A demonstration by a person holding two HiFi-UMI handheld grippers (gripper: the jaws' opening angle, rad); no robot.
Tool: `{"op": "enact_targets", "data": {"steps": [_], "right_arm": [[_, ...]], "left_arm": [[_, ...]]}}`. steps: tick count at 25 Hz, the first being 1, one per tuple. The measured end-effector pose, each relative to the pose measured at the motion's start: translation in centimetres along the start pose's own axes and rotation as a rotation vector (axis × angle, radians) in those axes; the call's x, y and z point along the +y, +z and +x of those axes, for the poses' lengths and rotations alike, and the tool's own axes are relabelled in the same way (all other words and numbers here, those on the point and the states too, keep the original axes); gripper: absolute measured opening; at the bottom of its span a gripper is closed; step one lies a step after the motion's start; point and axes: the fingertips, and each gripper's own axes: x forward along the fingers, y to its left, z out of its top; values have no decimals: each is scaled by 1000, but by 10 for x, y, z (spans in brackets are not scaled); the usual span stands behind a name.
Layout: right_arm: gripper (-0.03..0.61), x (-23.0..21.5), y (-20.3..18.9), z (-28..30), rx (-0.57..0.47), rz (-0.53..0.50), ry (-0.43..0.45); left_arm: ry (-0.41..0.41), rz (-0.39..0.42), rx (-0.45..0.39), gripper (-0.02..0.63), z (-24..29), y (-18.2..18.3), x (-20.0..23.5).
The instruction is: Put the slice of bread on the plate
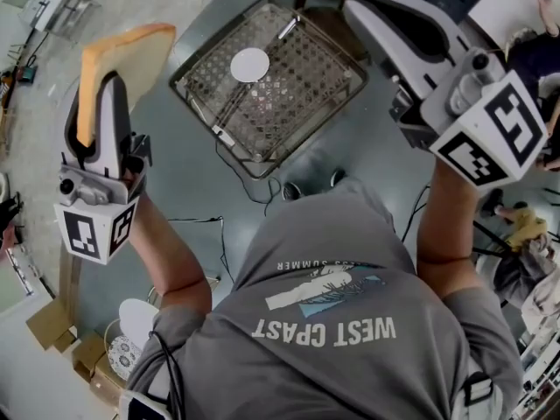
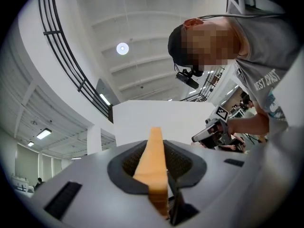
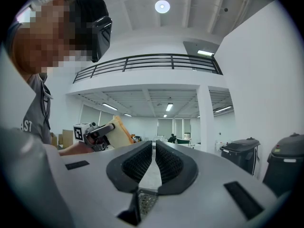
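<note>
Risk: wire basket (image 1: 302, 90) sits on the floor, far below the bread (image 1: 131, 55). Left tongs (image 1: 103, 90) grip only its lower edge, so a jolt could tear or drop it. Right tongs (image 3: 153, 151) clenched, empty. The basket holds only a small white disc (image 1: 250, 64), possibly the plate.

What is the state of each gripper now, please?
Left gripper: closed on the slice of bread.
Right gripper: closed, with nothing in it.
</note>
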Motion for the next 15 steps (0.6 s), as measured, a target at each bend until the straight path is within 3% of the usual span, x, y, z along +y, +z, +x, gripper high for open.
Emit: {"op": "enact_targets", "data": {"steps": [6,11,15], "right_arm": [[12,-42,-20,4,-12,33,43],[12,-79,-14,1,4,69,113],[11,-111,-18,6,16,76,145]], "left_arm": [[38,4,50,92,30,-29,-8],[90,16,89,92,65,-28,-16],[132,16,104,92,89,-47,-13]]}}
